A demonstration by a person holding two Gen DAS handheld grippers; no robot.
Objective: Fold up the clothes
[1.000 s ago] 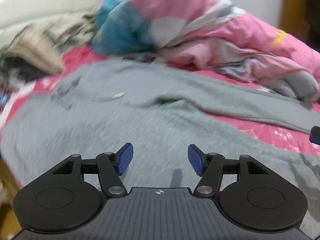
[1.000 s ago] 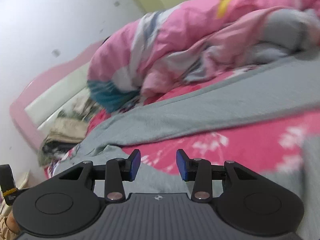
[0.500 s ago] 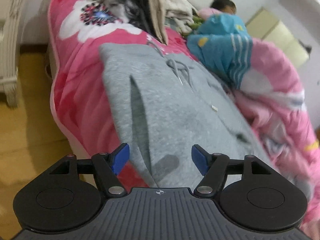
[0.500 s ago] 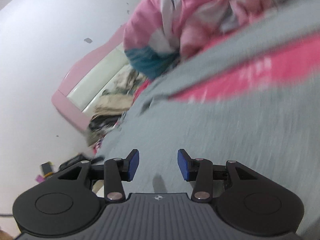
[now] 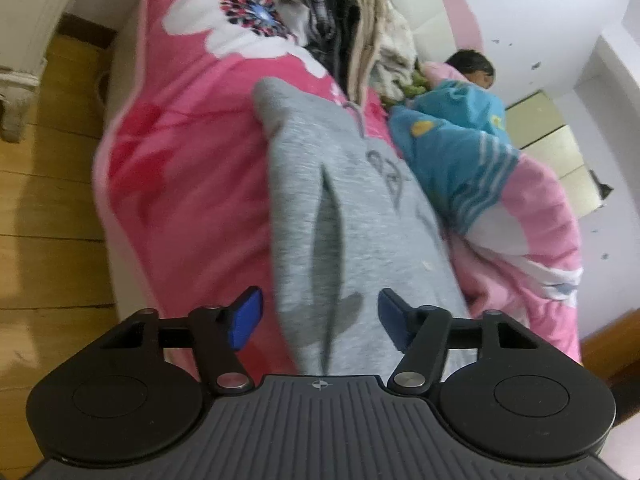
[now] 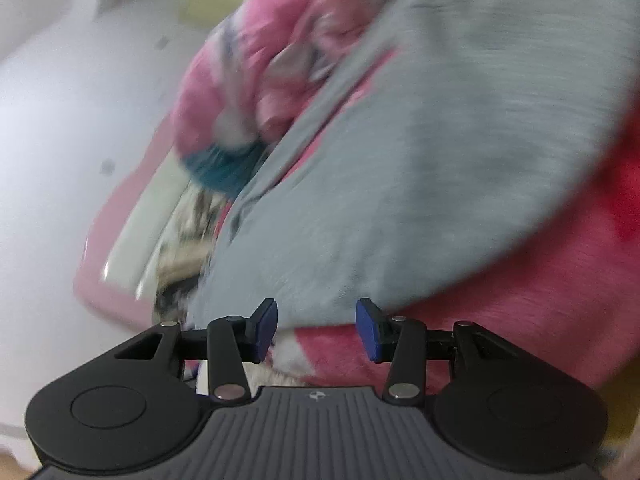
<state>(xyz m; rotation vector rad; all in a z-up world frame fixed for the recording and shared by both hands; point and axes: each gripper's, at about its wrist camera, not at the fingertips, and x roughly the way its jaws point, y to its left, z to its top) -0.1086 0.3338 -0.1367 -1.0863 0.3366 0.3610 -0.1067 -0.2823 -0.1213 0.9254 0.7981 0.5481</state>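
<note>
A grey hooded sweatshirt (image 5: 360, 208) with drawstrings lies spread on the pink flowered blanket (image 5: 192, 168). My left gripper (image 5: 320, 320) hovers over the garment's near end, where a long fold runs between its blue fingertips. Its jaws are closing, and the pads do not press on the cloth. In the blurred right wrist view the same grey sweatshirt (image 6: 420, 168) fills the middle. My right gripper (image 6: 316, 328) stands open at the garment's near edge, above the pink blanket (image 6: 500, 320), with nothing gripped.
A heap of mixed clothes (image 5: 352, 24) lies at the bed's head. A person (image 5: 472, 68) lies under a teal and pink quilt (image 5: 520, 224) along the right of the garment. Wooden floor (image 5: 48, 208) and white furniture (image 5: 20, 48) are left of the bed.
Both views have rolled and swung. My left gripper came to the bed's side edge over the garment's end, and its jaws have narrowed. My right gripper slid from the sleeve to the body's edge.
</note>
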